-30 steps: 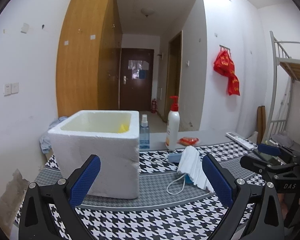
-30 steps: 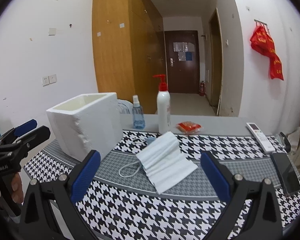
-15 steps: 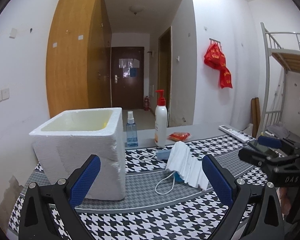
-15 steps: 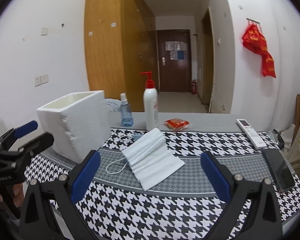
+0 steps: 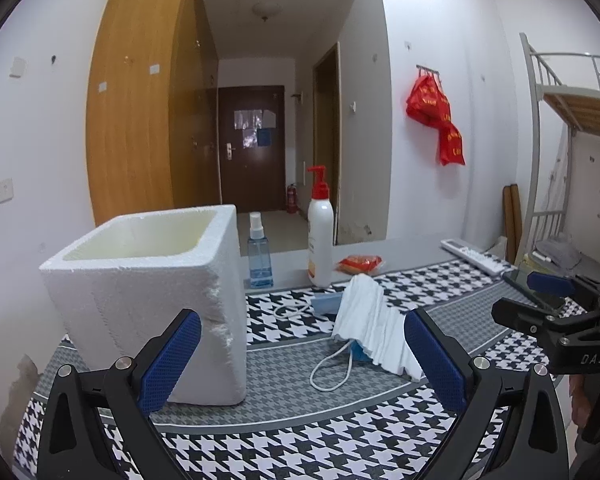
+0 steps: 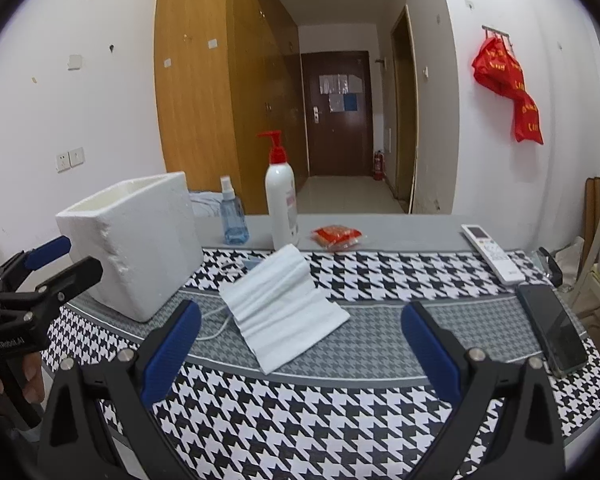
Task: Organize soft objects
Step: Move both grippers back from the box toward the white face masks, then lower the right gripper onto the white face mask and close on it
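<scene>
A white pleated face mask (image 5: 374, 330) with an ear loop lies on the houndstooth cloth, also seen in the right wrist view (image 6: 280, 308). A white foam box (image 5: 152, 292) stands open-topped to its left, also in the right wrist view (image 6: 136, 240). My left gripper (image 5: 300, 354) is open and empty, low over the cloth, in front of the box and mask. My right gripper (image 6: 300, 344) is open and empty, just in front of the mask. Each gripper shows at the edge of the other's view.
A blue spray bottle (image 6: 233, 218), a white pump bottle (image 6: 281, 200) and a red packet (image 6: 336, 236) stand behind the mask. A remote (image 6: 492, 252) and a phone (image 6: 552, 328) lie at the right. A bunk bed (image 5: 572, 120) is at the far right.
Both grippers have moved lower and nearer the table; the box and mask look larger. Both stay open. The mask and box have not moved.
</scene>
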Tool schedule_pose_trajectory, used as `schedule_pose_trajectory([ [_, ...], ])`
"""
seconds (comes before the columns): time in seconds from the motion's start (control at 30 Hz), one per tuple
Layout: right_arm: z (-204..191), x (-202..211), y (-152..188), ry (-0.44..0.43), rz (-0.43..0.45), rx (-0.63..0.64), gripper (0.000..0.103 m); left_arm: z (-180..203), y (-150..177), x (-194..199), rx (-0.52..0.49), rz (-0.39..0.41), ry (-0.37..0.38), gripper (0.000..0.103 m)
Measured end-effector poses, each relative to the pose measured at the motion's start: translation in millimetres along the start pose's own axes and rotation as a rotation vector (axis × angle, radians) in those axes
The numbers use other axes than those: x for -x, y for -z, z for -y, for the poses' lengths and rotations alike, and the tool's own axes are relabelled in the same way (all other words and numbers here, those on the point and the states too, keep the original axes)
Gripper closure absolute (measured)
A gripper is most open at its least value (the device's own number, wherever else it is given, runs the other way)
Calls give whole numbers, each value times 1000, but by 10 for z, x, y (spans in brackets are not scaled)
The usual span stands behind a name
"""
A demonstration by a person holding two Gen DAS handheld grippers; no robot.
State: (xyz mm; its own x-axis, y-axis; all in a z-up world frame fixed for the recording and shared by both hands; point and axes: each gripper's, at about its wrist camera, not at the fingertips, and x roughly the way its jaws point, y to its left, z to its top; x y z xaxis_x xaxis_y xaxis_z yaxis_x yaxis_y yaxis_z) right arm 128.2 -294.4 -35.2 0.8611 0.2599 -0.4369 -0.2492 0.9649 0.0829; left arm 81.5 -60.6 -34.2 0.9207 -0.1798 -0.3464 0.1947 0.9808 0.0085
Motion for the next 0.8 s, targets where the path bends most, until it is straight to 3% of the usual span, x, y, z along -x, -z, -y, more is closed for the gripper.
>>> schedule_pose_trajectory([
  [0.8, 22, -710, 42, 23, -211, 73, 1, 95, 133, -659, -30, -212, 56, 1],
])
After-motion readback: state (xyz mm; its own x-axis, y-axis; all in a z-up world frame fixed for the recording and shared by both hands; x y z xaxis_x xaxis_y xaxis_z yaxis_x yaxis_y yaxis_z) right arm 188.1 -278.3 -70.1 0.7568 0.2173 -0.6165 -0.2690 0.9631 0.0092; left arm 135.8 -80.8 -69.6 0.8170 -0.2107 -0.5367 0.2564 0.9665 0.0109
